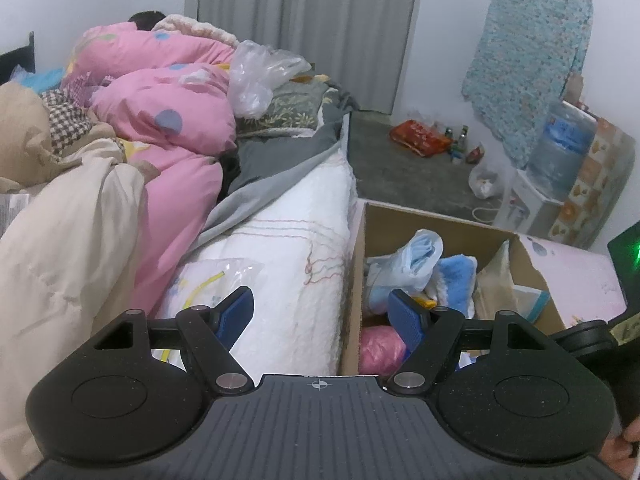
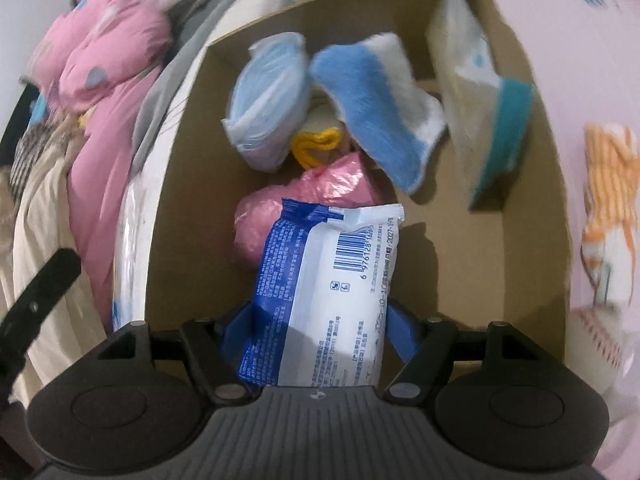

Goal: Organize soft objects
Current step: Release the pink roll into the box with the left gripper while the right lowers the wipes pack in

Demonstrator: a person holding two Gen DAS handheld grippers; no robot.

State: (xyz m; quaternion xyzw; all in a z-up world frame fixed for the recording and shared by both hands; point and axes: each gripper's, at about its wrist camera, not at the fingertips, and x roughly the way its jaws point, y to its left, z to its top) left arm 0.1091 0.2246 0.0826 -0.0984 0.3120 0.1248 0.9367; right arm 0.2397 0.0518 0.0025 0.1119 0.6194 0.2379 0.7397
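My right gripper (image 2: 320, 324) is shut on a white and blue wipes pack (image 2: 328, 288) and holds it over the open cardboard box (image 2: 532, 248). In the box lie a pink plastic bag (image 2: 320, 188), a blue and white cloth (image 2: 384, 108), a bag of blue fabric (image 2: 268, 96), a yellow cloth (image 2: 316, 144) and a tissue pack (image 2: 476, 108). My left gripper (image 1: 322, 312) is open and empty, above the bed's white edge (image 1: 296, 240) beside the box (image 1: 472, 228). An orange striped cloth (image 2: 608, 200) lies right of the box.
A pink quilt (image 1: 168, 120), beige bedding (image 1: 60, 232) and a clear plastic bag (image 1: 256, 76) pile on the bed. On the floor beyond stand a water dispenser (image 1: 552, 168), an orange snack bag (image 1: 420, 136) and small bottles (image 1: 460, 140). Grey curtains (image 1: 312, 20) hang behind.
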